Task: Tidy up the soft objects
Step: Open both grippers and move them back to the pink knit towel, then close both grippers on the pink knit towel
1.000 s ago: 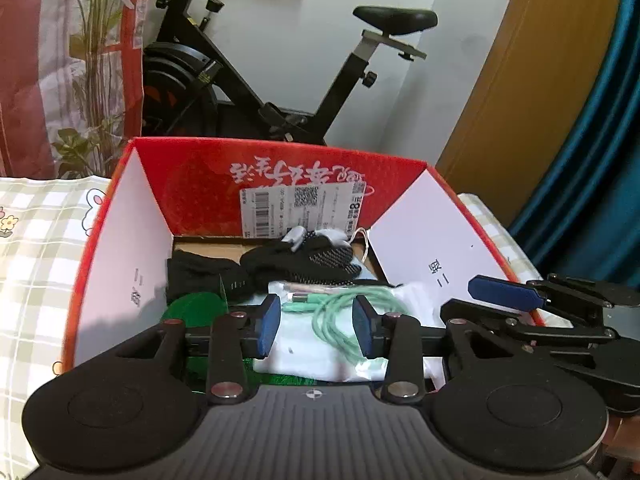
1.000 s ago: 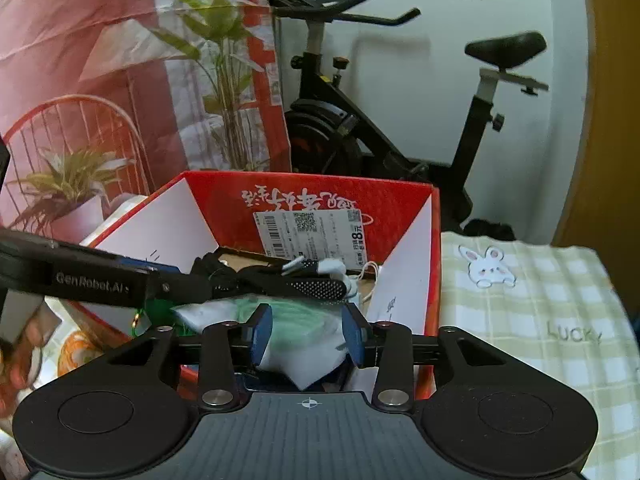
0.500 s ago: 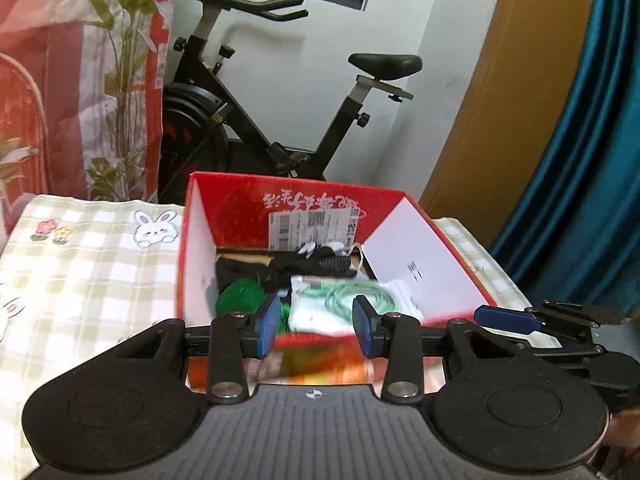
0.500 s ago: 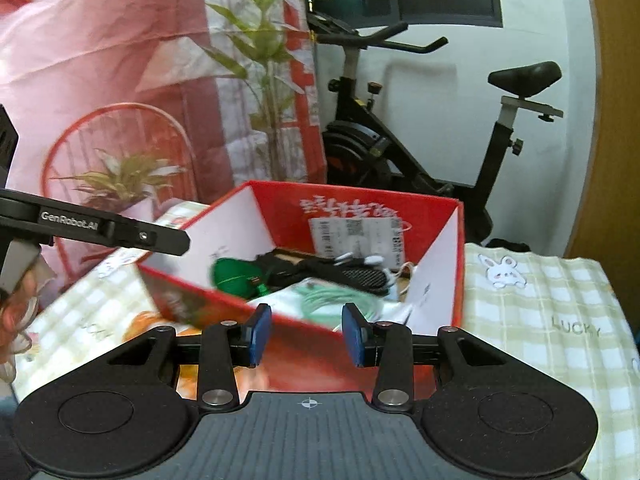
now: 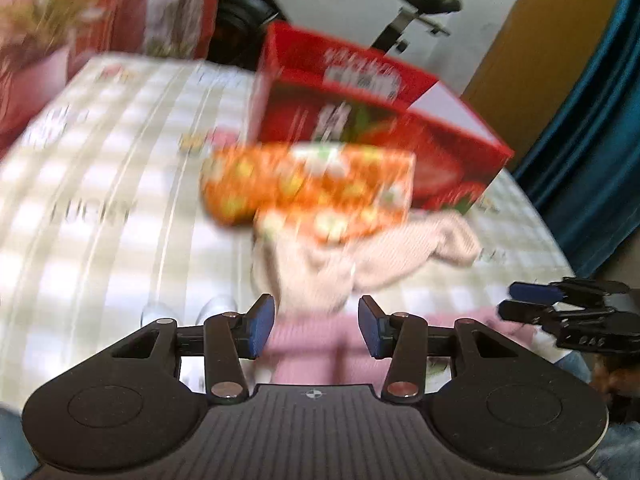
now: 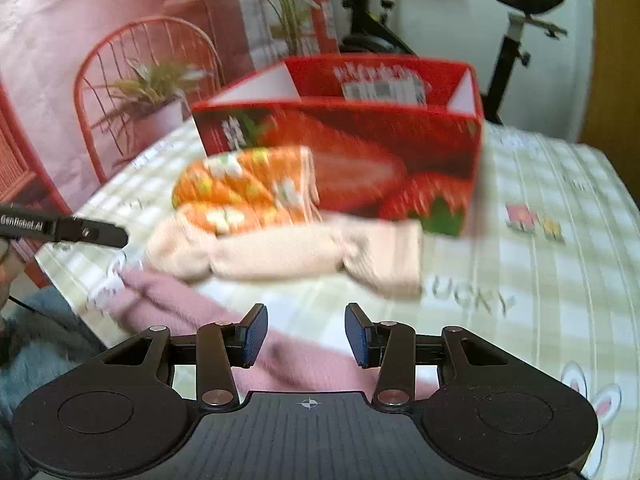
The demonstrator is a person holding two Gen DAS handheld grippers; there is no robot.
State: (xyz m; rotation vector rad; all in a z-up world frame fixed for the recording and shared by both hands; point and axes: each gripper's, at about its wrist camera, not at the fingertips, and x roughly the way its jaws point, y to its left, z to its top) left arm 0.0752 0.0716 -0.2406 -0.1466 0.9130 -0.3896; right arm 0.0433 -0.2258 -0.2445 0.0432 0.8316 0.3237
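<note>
Three soft pieces, left wrist view: an orange floral cloth (image 5: 308, 188) lies against the front of the red strawberry box (image 5: 380, 132); a cream knitted piece (image 5: 360, 264) lies just in front of it, partly under it; a pink knitted piece (image 5: 316, 344) lies nearest, under the fingers. All rest on the checked tablecloth (image 5: 100, 184) of the worktop.
Left hand-held gripper (image 5: 316, 326): jaws apart with nothing pressed between the pads; they have just been opening further. It hangs tilted down over the pink piece.
Sharpness: this view is heavily smeared, so fine detail of the cloths cannot be told.
Right wrist view, layout: same three pieces, orange floral cloth (image 6: 244, 196) touching the box (image 6: 344, 152), cream piece (image 6: 288, 256) stretched across in front, pink piece (image 6: 224, 328) running under the fingers toward the worktop's near edge.
Right hand-held gripper (image 6: 306, 334): jaws apart, empty, also just opened a little more; tilted down over the pink piece.
Other hand-held gripper: the left one's black finger (image 6: 76, 230) reaches in from the left edge.
Step in hand, as I judge it: picking up the pink piece, probably with both grippers.
Doing it well: lower each one onto a fold or edge, pinch a full layer of knit, and lift together so it does not drag the cream piece along.
</note>
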